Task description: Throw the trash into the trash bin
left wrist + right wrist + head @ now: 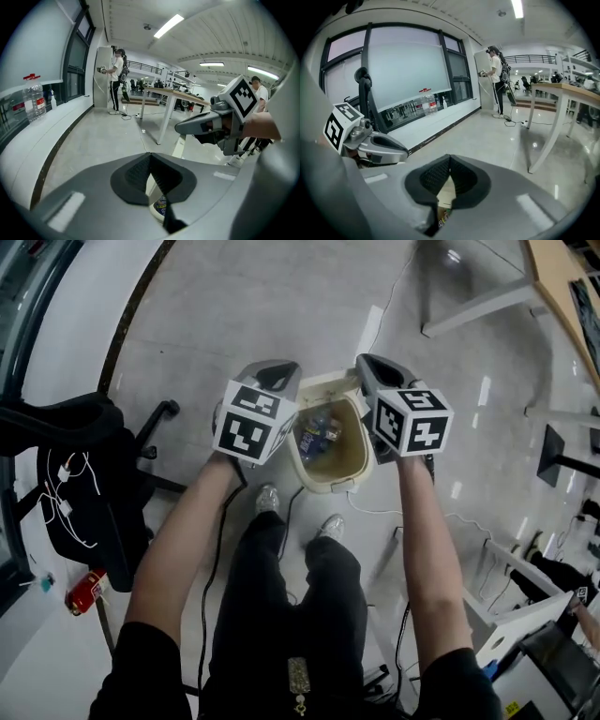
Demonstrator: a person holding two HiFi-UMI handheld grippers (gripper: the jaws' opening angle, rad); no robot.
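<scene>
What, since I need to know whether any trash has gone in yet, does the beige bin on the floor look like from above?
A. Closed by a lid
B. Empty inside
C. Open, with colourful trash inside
C: in the head view the trash bin stands open to the camera, and colourful trash lies inside it, with no lid over the opening.

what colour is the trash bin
The trash bin is cream, a pale beige; the head view shows it best.

Glossy pale floor (244, 306), with black office chair (94, 442), white table frame (478, 304), trailing cable (389, 296).
</scene>
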